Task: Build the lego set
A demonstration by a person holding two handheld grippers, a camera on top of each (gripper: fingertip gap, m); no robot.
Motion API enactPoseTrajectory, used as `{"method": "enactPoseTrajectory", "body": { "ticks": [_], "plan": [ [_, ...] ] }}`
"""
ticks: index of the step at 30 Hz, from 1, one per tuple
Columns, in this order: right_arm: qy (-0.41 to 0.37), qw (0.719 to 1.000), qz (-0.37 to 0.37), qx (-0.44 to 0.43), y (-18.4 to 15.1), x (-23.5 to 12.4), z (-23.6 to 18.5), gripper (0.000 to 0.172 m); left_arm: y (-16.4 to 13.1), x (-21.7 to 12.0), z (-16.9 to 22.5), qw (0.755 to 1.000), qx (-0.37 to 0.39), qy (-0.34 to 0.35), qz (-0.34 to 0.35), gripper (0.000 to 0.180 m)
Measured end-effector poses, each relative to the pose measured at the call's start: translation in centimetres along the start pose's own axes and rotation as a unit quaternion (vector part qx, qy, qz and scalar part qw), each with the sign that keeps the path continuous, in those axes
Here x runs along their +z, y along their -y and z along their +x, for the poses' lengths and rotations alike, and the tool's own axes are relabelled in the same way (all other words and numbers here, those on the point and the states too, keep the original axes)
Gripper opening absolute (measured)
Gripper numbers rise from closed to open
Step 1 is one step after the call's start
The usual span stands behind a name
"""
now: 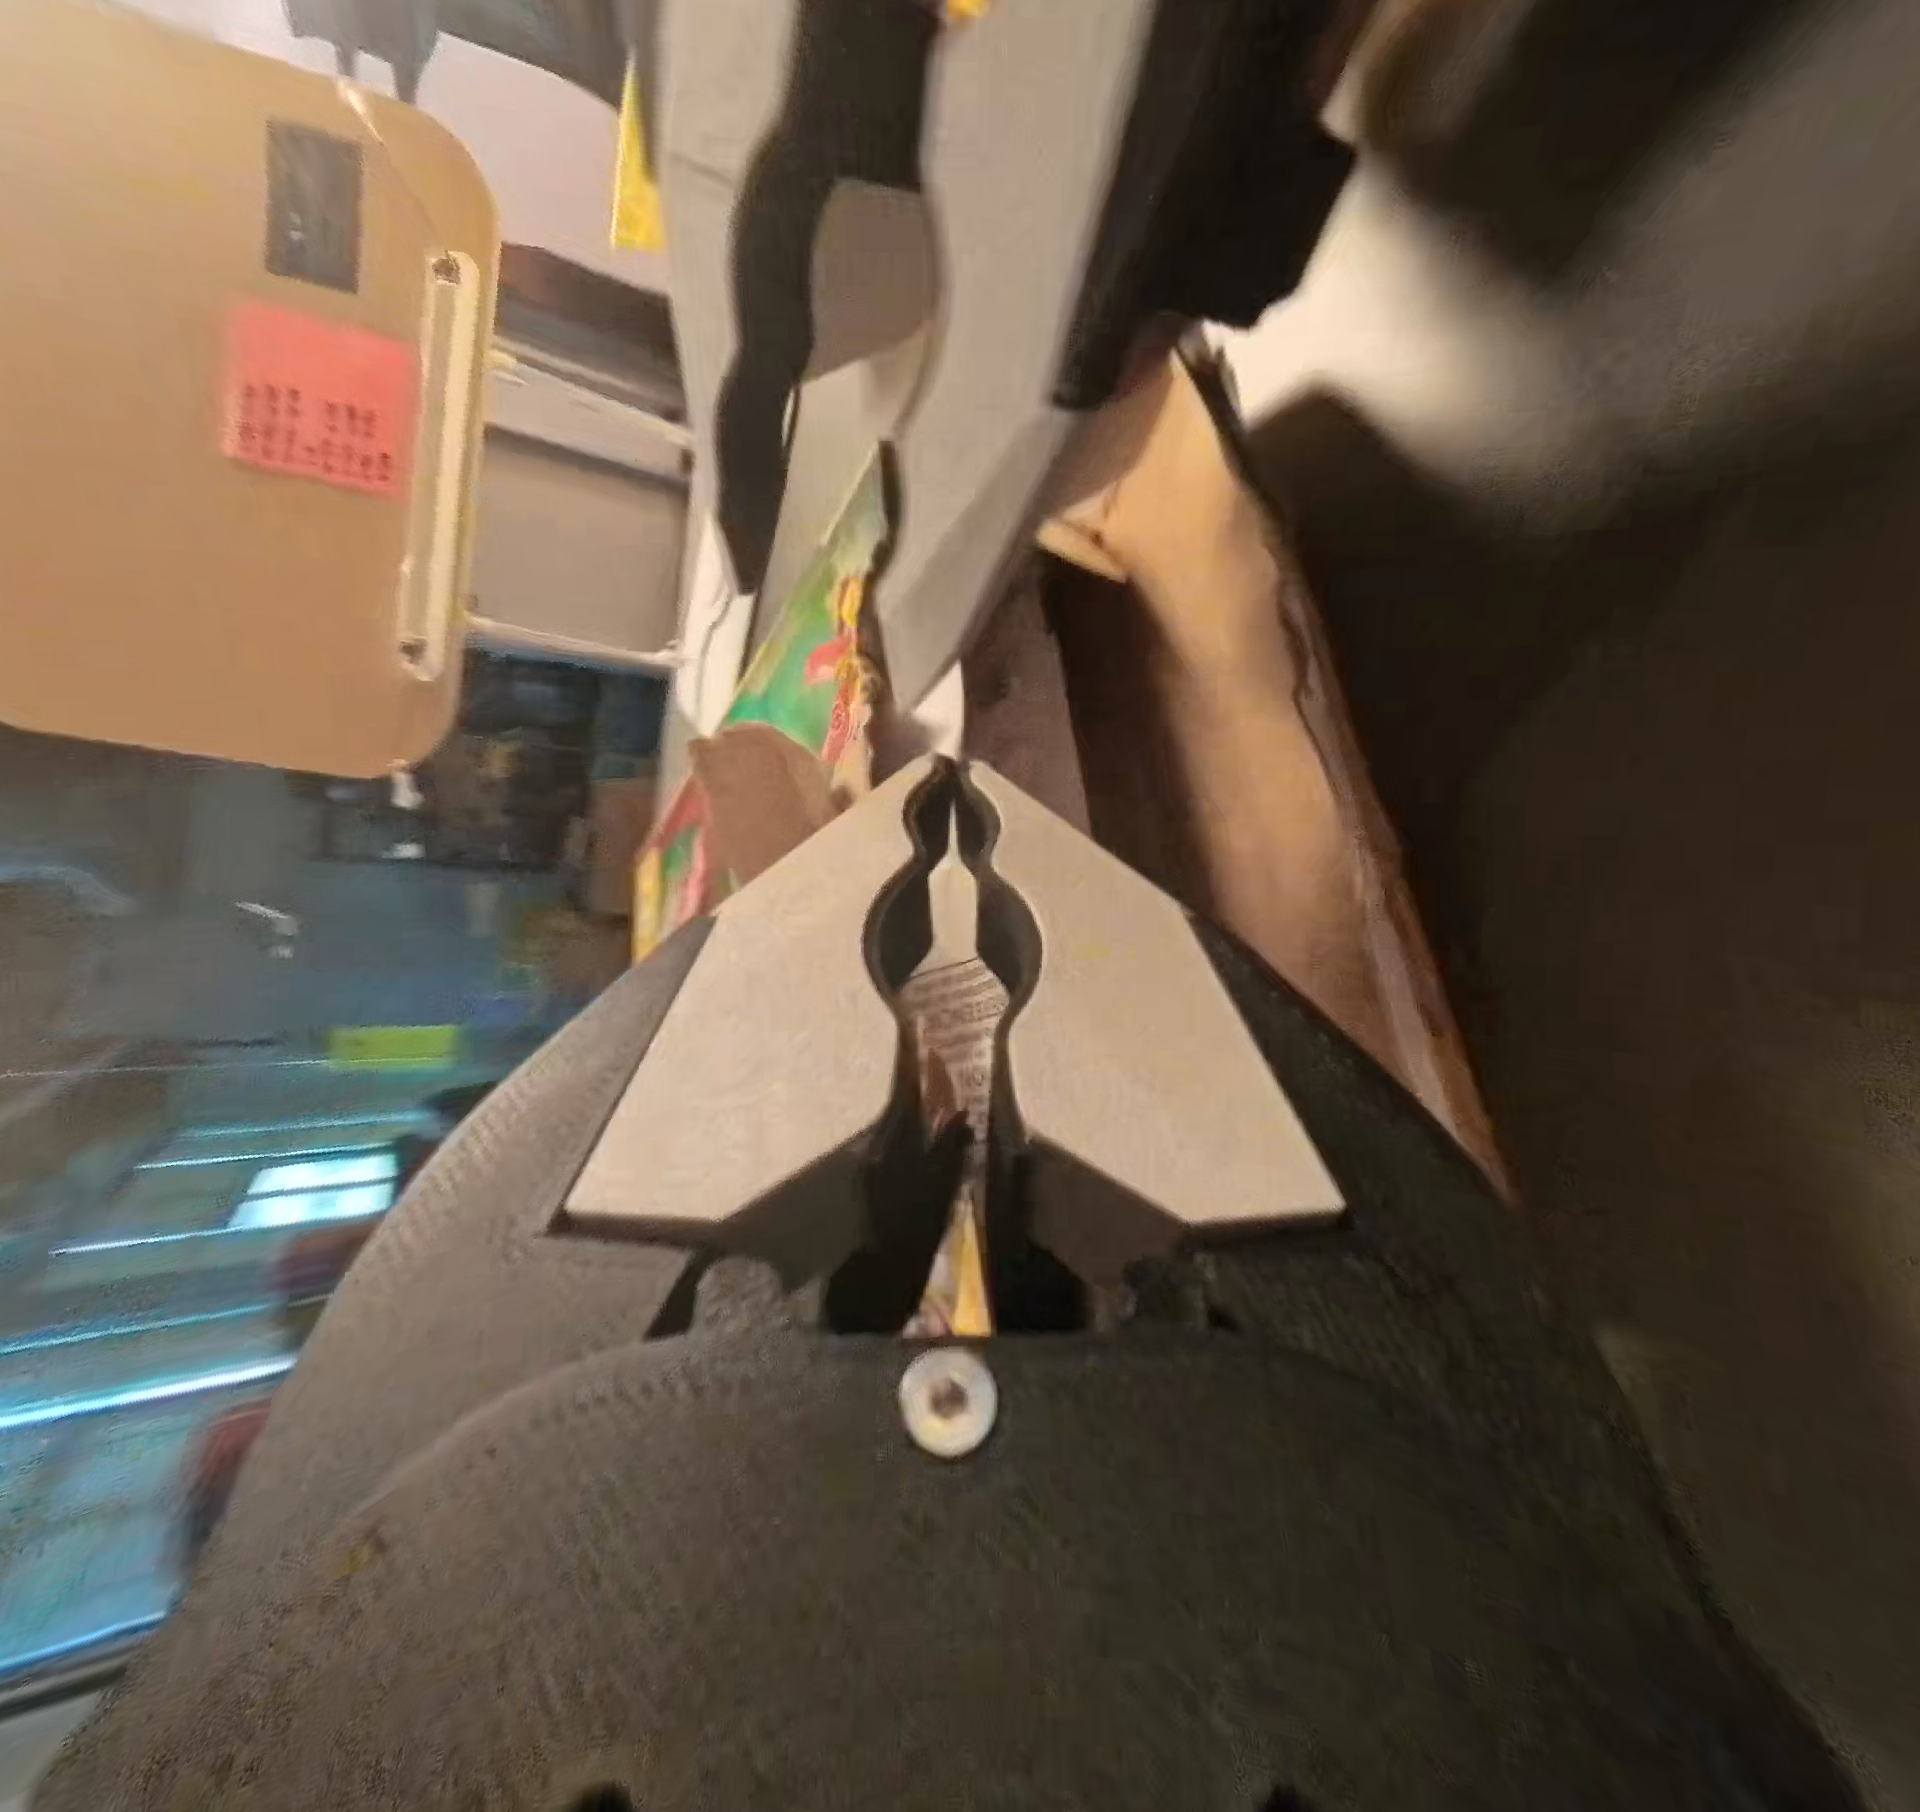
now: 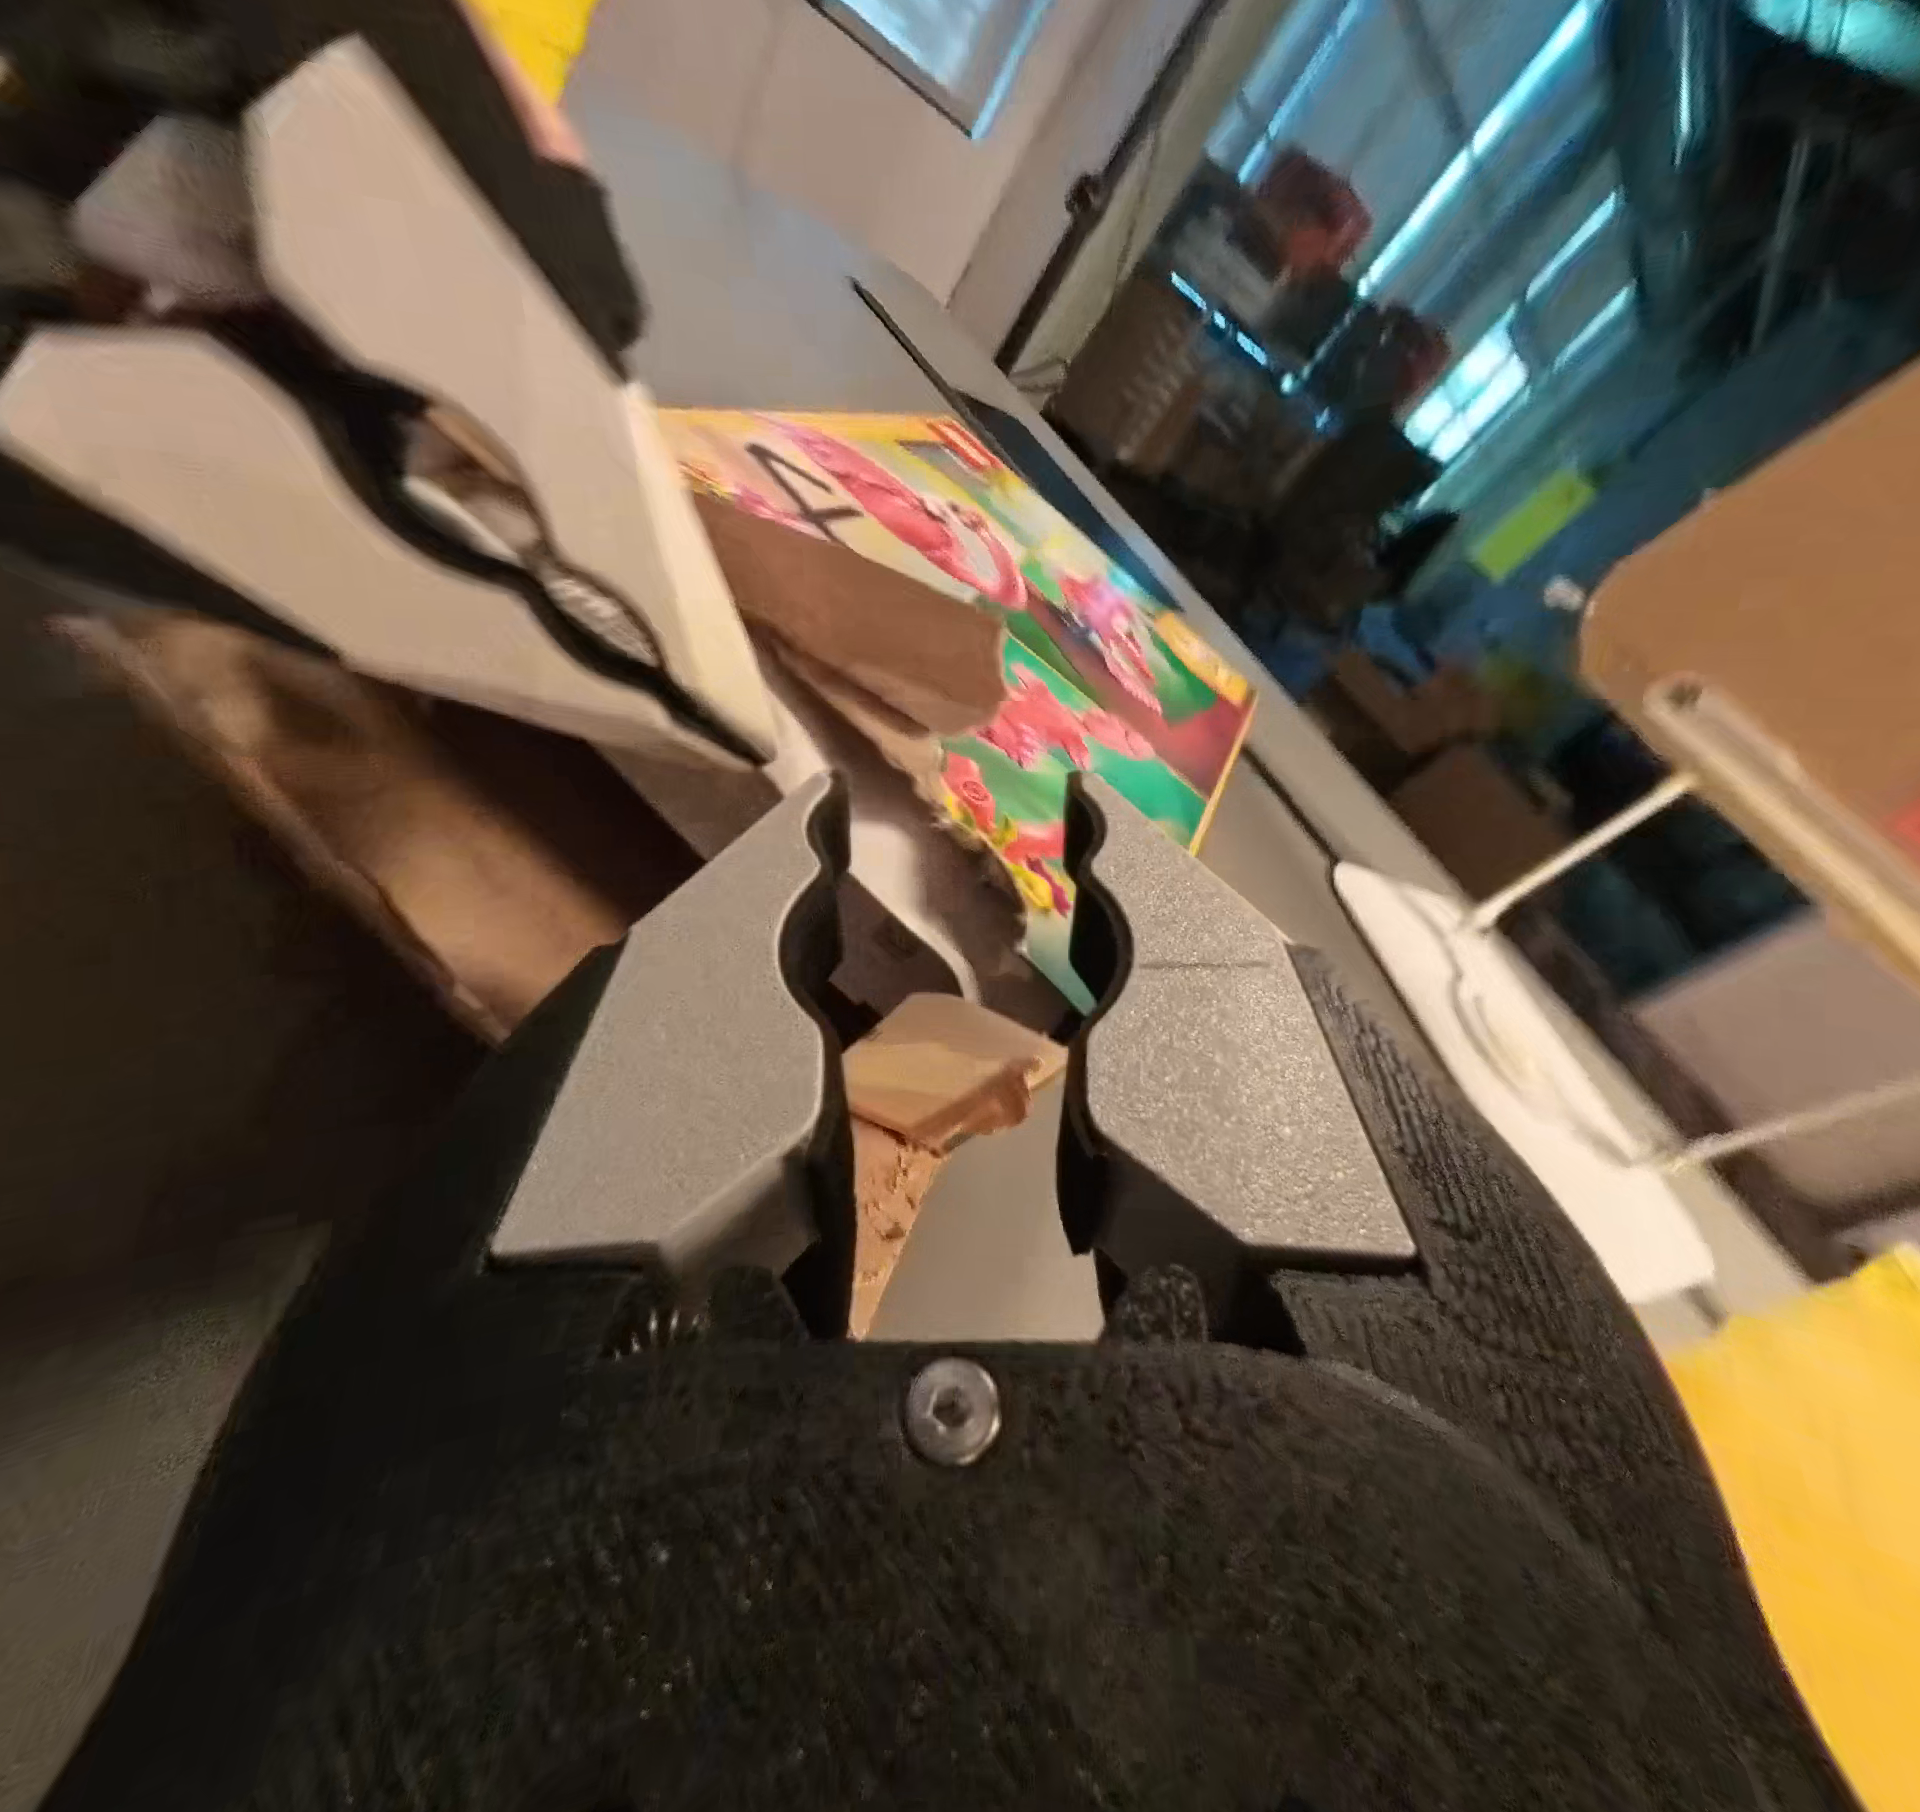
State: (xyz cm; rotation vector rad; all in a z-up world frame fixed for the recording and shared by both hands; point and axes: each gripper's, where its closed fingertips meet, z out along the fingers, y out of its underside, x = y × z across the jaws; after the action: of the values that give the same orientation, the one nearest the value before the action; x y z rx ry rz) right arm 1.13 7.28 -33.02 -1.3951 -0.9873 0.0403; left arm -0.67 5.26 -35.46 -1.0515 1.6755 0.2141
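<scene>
My left gripper is shut, its tips touching. A thin printed wrapper sits pinched between its fingers, showing in the rear hollow. The right wrist view shows this gripper at the upper left, shut, with a striped sliver of the wrapper in its hollow. My right gripper is open. The torn brown edge of a colourful pink-and-green box lies between its fingers, but the pads do not press on it. The box also shows in the left wrist view.
A brown flap hangs from the colourful box. An open brown cardboard carton lies on the right. A tan box with a red sticker stands on the left and shows again in the right wrist view. A white pad with cables lies on the grey table. Left tips and right tips are each some 4 cm from the brown flap.
</scene>
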Motion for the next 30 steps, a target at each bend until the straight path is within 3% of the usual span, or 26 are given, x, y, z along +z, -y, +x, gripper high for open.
{"method": "enactPoseTrajectory", "body": {
  "ticks": [5, 9, 11, 15, 22, 27, 30],
  "plan": [
    [0.024, 0.992, -0.007, -0.122, 0.7, 0.1, -2.9, 0.033, -0.1, -3.4, -3.6, 0.979, -0.186, 0.030, 0.077, 0.000],
    [0.044, 0.982, -0.034, -0.178, 0.2, 1.2, -4.5, 0.032, -2.9, -3.4, -3.7, 0.964, -0.263, 0.012, 0.025, 0.033],
    [0.043, 0.978, -0.039, -0.201, 0.4, 1.6, -4.9, 0.030, -3.3, -3.0, -3.4, 0.963, -0.271, -0.002, 0.006, 0.037],
    [0.016, 0.971, -0.065, -0.231, 0.4, 2.2, -4.3, 0.022, -3.2, -2.2, -3.4, 0.967, -0.252, -0.022, -0.009, 0.027],
    [0.029, 0.936, -0.202, -0.288, -1.4, 3.7, -4.1, 0.010, -4.4, -0.7, -2.3, 0.948, -0.272, -0.134, -0.100, 0.033],
    [-0.035, 0.917, -0.194, -0.346, -1.3, 4.2, -3.1, 0.000, -4.2, 0.3, -2.2, 0.979, -0.135, -0.085, -0.126, 0.008],
    [-0.071, 0.914, -0.170, -0.362, -0.9, 3.8, -2.6, 0.000, -3.7, 0.5, -2.6, 0.981, -0.136, -0.050, -0.127, 0.004]
  ]
}}
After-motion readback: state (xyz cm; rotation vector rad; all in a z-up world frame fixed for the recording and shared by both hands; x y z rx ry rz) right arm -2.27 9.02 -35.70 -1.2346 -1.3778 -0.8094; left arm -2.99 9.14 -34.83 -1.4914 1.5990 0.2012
